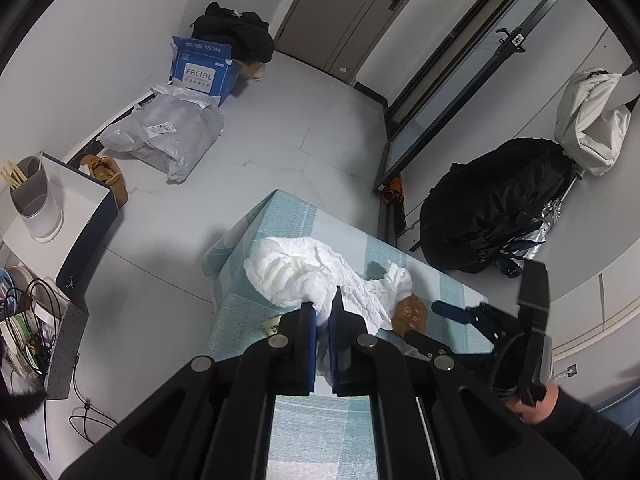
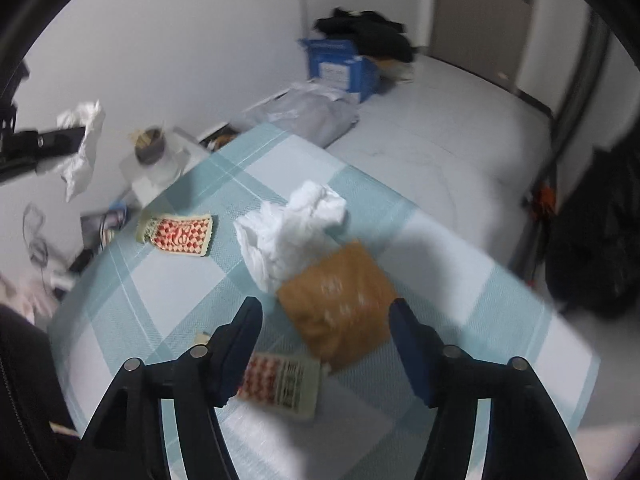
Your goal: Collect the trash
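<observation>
Checked teal woven cloth covered the tabletop [image 2: 168, 280], its near edge hidden behind black arms. Blur smeared a brown paper packet [image 2: 340, 300] lying between the right hand-held gripper's [image 2: 326, 320] wide jaws, untouched. Beyond it lay crumpled white tissue [image 2: 292, 228]. The left hand-held gripper [image 1: 323, 312] pinched another crumpled white tissue [image 1: 296, 272].

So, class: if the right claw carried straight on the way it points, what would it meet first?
Probably the brown paper bag on the table, lying between the right claw's open fingers; depth is unclear.
</observation>
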### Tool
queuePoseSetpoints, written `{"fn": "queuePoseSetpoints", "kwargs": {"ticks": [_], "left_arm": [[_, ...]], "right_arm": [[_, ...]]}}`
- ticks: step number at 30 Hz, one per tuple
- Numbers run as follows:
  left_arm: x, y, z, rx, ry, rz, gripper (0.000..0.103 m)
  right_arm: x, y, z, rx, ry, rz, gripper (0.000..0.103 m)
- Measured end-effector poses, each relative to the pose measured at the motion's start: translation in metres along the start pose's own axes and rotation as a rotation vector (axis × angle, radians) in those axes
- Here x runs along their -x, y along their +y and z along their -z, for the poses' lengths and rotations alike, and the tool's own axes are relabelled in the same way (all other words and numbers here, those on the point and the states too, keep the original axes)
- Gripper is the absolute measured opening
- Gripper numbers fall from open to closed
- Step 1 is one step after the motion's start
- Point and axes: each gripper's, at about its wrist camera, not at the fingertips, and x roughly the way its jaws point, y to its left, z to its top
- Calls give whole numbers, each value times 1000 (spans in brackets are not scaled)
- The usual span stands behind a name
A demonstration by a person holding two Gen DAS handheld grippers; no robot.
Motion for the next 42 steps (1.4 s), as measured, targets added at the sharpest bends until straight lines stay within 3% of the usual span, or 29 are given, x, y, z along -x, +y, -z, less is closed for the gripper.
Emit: {"fn": "queuePoseSetpoints", "kwargs": {"ticks": [5, 12, 17, 22, 35, 42], "left_arm": [[-4, 5, -2, 9, 9, -14, 1], [-8, 8, -6, 2, 13, -40, 1], [-11, 10, -8, 15, 22, -41, 1], [-9, 6, -6, 9, 23, -43, 1], [-4, -5, -2, -19, 14, -46, 1], [5, -20, 5, -62, -7, -36, 1]], "right_arm": [[-30, 3, -8, 171, 102, -1, 69], [-38, -5, -13, 267, 124, -73, 74], [-33, -2, -5, 274, 118, -79, 61], [-23, -2, 7, 263, 111, -80, 45], [7, -11, 44, 93, 105, -106, 41], [39, -15, 54, -26, 34, -144, 41]]}}
